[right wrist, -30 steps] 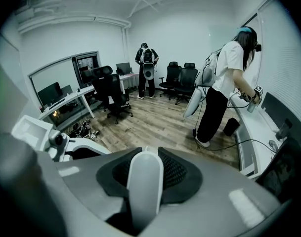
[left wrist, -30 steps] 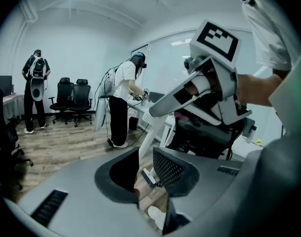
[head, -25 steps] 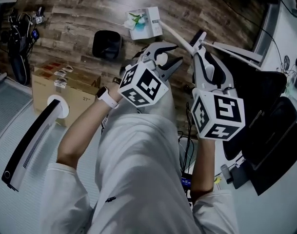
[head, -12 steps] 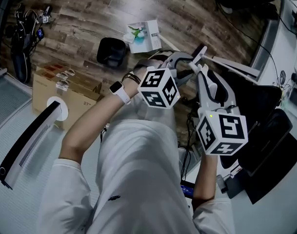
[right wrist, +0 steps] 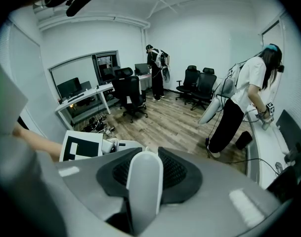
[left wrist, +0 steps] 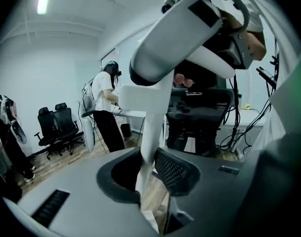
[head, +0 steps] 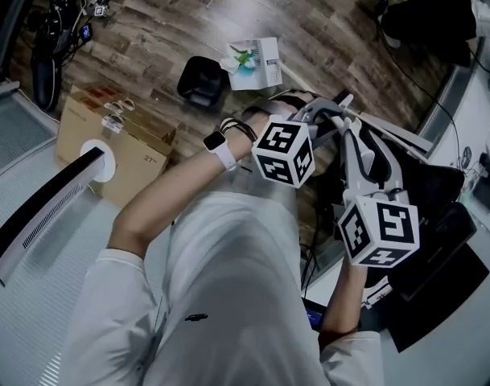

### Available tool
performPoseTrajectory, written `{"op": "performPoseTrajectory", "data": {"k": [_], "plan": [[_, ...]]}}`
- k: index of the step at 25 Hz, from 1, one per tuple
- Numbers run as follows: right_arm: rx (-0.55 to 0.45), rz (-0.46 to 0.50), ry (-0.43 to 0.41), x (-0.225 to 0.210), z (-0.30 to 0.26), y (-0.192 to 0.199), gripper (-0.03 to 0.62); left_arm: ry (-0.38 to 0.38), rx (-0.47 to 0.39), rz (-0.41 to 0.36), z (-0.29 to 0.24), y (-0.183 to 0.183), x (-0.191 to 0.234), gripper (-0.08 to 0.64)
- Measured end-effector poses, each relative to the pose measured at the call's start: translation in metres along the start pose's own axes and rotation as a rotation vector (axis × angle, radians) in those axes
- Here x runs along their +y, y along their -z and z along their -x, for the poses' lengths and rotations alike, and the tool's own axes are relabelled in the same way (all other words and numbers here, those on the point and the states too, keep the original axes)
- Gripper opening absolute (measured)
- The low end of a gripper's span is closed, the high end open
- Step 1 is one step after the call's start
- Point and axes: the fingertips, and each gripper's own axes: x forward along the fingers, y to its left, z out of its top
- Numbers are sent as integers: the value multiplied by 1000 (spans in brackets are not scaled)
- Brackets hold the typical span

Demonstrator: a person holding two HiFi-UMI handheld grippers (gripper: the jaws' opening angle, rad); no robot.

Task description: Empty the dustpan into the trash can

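Over the wooden floor, the left tool has swung across beside the right tool. Its jaws have just been closing onto the dustpan handle, which the right tool also clamps, likely readying a two-handed carry. The trash can stands well apart.

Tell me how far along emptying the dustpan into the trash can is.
Done: the right gripper grips a white handle. In hand: the left gripper has just been closing its jaws on a white pole. Left: the black trash can stands apart; tipping not yet begun.
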Motion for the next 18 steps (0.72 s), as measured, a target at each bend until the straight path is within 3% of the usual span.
{"op": "performPoseTrajectory", "data": {"k": [6,11,18], "plan": [[-28,49,-44,22,2,-22,112,-57,-6,38,27,-3,18,97],[-68,74,-80,32,10,-42,112,-125,-39,125,47,-12,35,106],[-110,170,-166,73,15,-44,112,-207,-24,158,87,2,35,110]]}}
